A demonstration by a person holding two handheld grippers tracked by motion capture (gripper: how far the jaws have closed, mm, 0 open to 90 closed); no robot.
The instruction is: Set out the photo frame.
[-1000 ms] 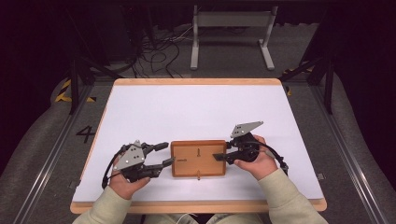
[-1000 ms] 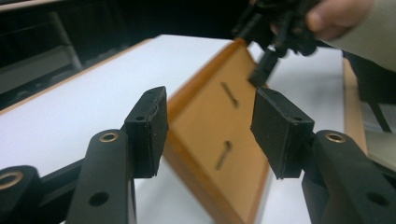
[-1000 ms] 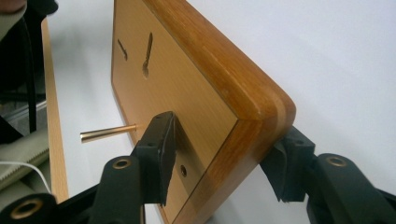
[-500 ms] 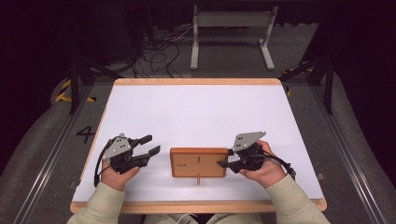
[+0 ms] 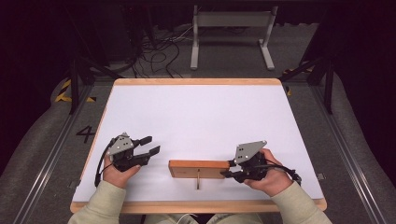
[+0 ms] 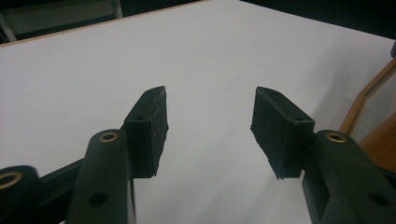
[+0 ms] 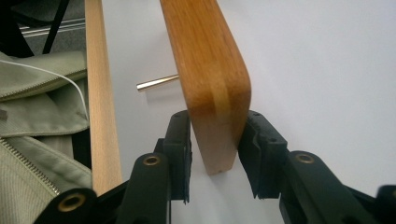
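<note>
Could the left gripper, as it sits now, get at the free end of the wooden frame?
Probably yes. The left gripper is open, and bare table lies between it and the wooden frame, whose other end the right gripper clamps.

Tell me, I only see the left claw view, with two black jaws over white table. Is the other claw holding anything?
Observer: Yes. The right claw is clamped on the end of a wooden board standing on its edge.
Operator: Is there anything stuck on the board?
Observer: A thin metal pin pokes out of its side toward the person.
Operator: Where is my claw compared to the board?
Observer: In the high view your left claw is open, off to the left of the board, not touching it.
</note>
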